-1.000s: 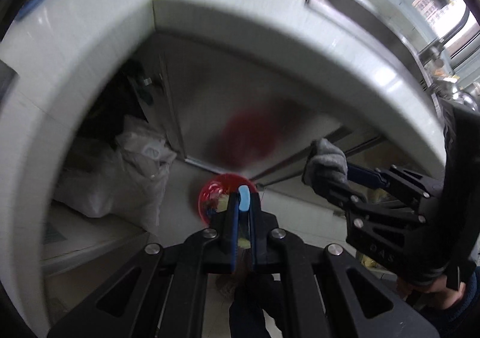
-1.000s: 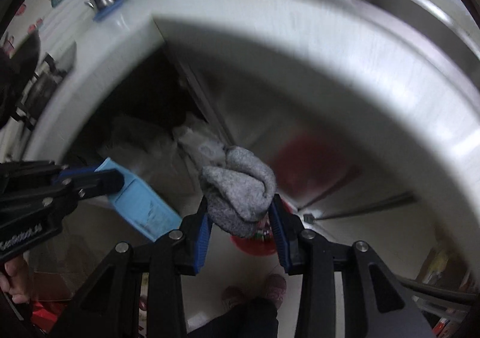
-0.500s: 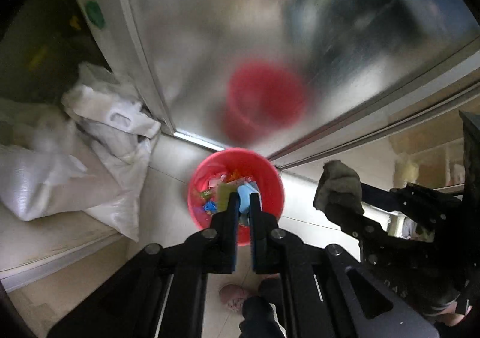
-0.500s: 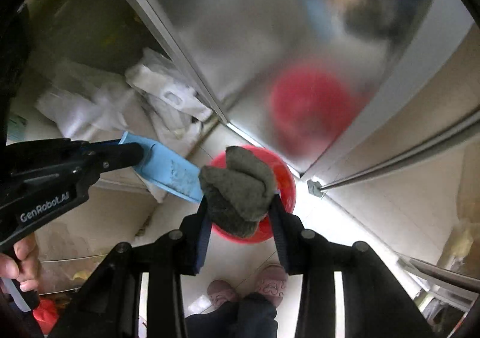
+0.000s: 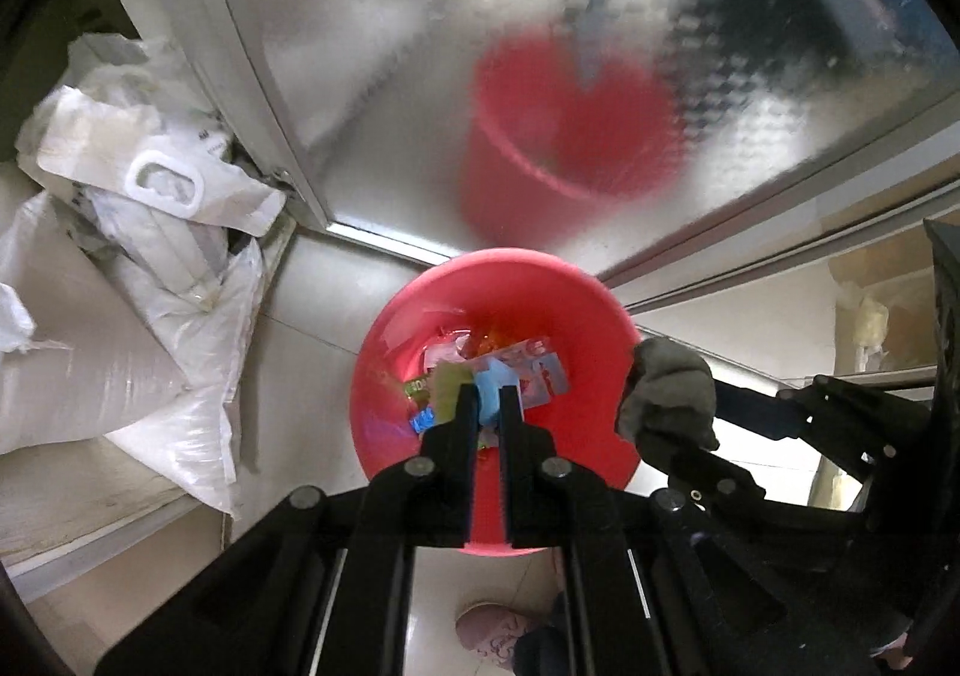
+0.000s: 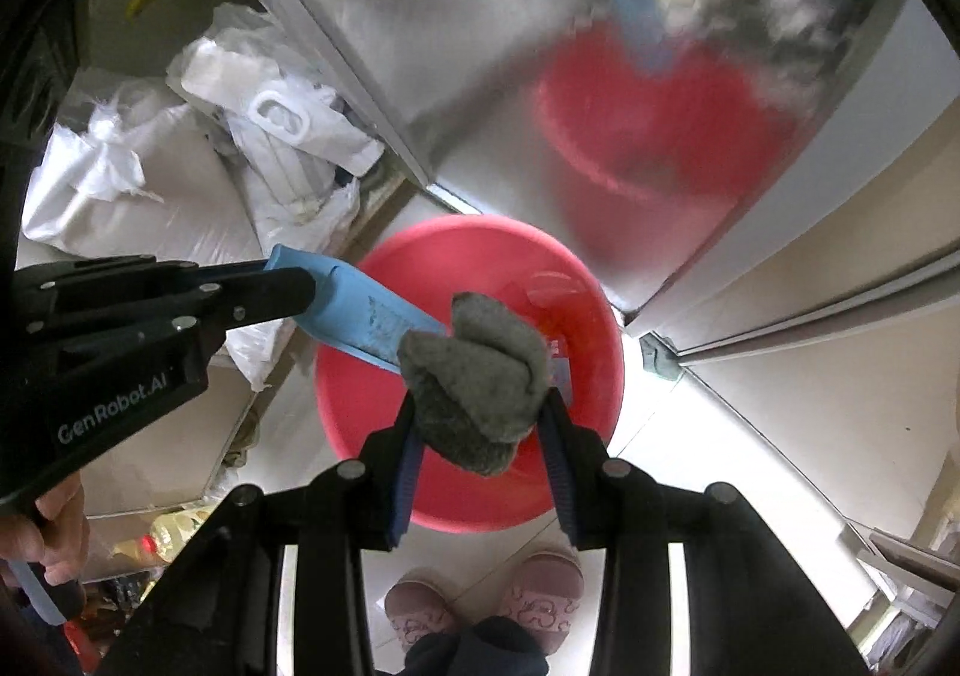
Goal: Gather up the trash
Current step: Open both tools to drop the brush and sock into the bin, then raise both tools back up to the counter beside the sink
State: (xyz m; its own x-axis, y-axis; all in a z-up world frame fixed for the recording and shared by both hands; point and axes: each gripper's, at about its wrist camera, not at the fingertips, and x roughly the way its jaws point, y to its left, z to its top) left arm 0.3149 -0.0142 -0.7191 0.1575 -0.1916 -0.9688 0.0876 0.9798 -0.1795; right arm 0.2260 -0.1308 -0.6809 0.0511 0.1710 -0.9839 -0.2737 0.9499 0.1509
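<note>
The left gripper [image 5: 489, 406] is clamped on a flat light-blue plastic piece [image 6: 360, 313], which reaches out above the red bin [image 5: 384, 370] on the tiled floor. The right gripper [image 6: 480, 424] pinches a crumpled grey cloth [image 6: 477, 376] between its blue pads, hanging over the same bin. Colourful wrappers [image 5: 528, 373] lie inside the bin. Beside the bin, to its left, white sacks [image 5: 96, 364] are heaped; behind it stands a steel cabinet door [image 5: 390, 76] showing the bin's red reflection. Pink slippers [image 6: 543, 586] stand just in front of the bin.
</note>
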